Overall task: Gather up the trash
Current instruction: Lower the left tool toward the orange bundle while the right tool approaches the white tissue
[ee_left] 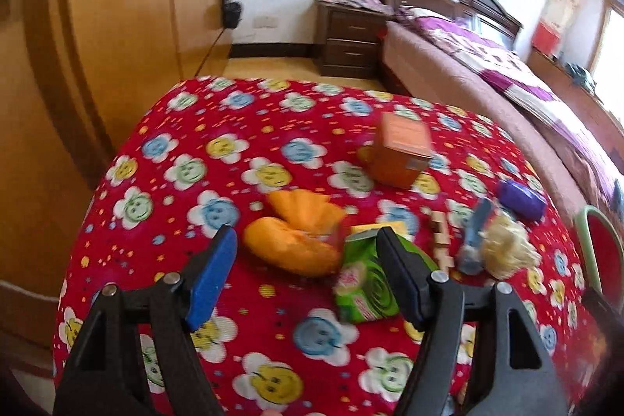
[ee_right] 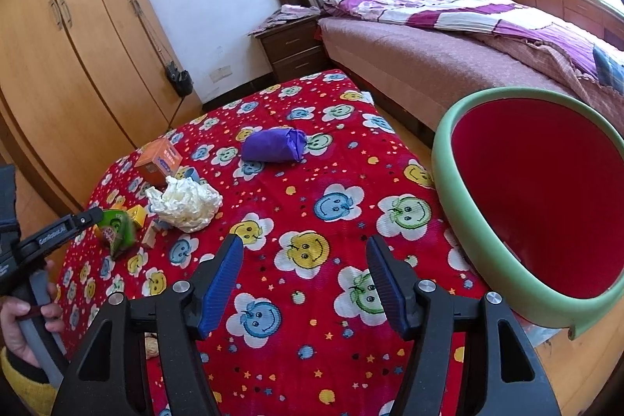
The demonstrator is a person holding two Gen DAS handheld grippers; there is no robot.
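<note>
A table with a red smiley-flower cloth [ee_left: 241, 151] [ee_right: 312, 190] holds trash. In the left wrist view my left gripper [ee_left: 306, 244] is open above an orange wrapper [ee_left: 296, 240] and a green carton [ee_left: 362, 283]. An orange box [ee_left: 401, 151], a purple bag [ee_left: 520, 197] and crumpled white paper [ee_left: 507, 252] lie beyond. In the right wrist view my right gripper [ee_right: 304, 252] is open and empty over bare cloth. The white paper [ee_right: 187, 201], purple bag [ee_right: 273, 145], orange box [ee_right: 158, 160] and green carton [ee_right: 117, 231] lie ahead and left. A green bin with red inside [ee_right: 468, 213] stands at the right.
A wooden wardrobe [ee_right: 58, 65] lines the left wall. A bed [ee_right: 448, 38] and nightstand [ee_right: 292, 45] stand behind the table. Small wooden blocks [ee_left: 440, 240] and a blue object [ee_left: 474, 236] lie among the trash. The left gripper and hand show at the left of the right wrist view [ee_right: 43, 240].
</note>
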